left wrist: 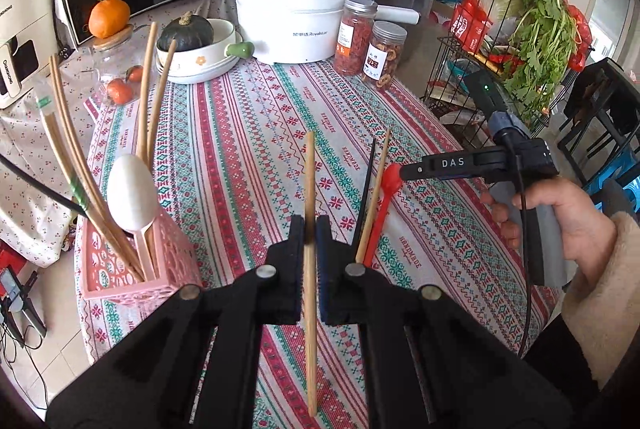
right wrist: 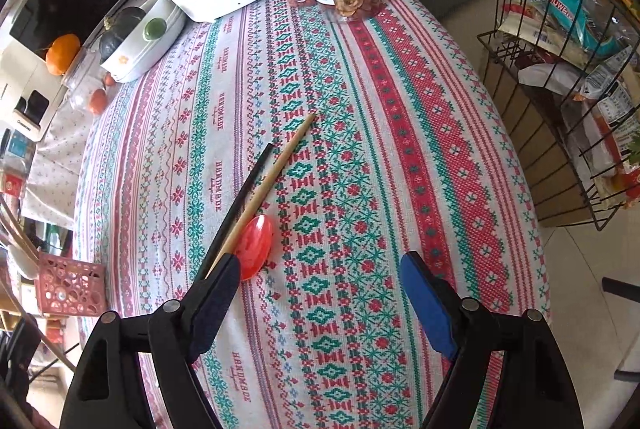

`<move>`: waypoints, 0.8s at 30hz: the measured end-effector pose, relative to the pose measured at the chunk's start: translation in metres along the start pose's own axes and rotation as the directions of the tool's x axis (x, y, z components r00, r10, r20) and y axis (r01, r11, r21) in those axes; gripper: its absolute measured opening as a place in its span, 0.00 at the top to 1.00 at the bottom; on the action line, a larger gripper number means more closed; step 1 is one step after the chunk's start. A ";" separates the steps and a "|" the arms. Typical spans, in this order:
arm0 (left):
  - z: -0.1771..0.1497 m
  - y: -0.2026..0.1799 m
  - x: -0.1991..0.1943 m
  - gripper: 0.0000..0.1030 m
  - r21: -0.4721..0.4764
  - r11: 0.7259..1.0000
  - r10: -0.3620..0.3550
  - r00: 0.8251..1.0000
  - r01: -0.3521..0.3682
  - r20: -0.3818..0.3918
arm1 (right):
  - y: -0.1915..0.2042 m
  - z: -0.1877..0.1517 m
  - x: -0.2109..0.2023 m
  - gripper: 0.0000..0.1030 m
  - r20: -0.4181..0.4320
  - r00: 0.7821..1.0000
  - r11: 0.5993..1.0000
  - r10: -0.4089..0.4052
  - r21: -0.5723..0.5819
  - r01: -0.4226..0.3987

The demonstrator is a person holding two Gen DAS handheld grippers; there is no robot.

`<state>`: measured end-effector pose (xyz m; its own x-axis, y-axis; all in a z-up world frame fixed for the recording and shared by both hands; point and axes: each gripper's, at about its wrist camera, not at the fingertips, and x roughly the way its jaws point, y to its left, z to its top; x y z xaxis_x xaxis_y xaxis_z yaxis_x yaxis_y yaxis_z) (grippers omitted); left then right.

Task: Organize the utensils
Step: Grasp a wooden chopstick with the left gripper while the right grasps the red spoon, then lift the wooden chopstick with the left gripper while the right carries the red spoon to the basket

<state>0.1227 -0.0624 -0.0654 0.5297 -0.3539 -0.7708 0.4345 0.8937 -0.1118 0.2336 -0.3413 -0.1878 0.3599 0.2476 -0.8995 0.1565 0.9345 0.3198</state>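
Observation:
My left gripper (left wrist: pixel 311 229) is shut on a wooden chopstick (left wrist: pixel 309 197), held upright above the patterned tablecloth. A pink utensil holder (left wrist: pixel 132 269) stands to its left with several wooden chopsticks and a white spoon (left wrist: pixel 130 193) in it. On the cloth lie a black chopstick (right wrist: pixel 244 189), a wooden chopstick (right wrist: pixel 280 165) and a red spoon (right wrist: pixel 256 245), side by side. My right gripper (right wrist: pixel 320 269) is open and empty just above the cloth, its left finger beside the red spoon. It shows from the side in the left wrist view (left wrist: pixel 420 169).
A white cooker (left wrist: pixel 292 17), two snack jars (left wrist: pixel 372 45), a bowl with a dark squash (left wrist: pixel 196 49) and a glass jar with oranges (left wrist: pixel 116 69) stand at the table's back. A wire rack with vegetables (left wrist: pixel 516 41) stands off the right edge.

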 end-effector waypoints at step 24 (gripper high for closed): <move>-0.035 0.046 -0.057 0.94 -0.101 0.995 0.000 0.992 0.013 0.123 | 0.042 -0.023 -0.002 0.93 0.174 0.981 0.976 0.087 -0.212 -0.049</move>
<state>0.0871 0.0086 -0.0482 0.6153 -0.3852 -0.6878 0.3653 0.9125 -0.1842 0.2181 -0.2965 -0.1797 0.5265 0.2797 -0.8028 -0.0597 0.9542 0.2933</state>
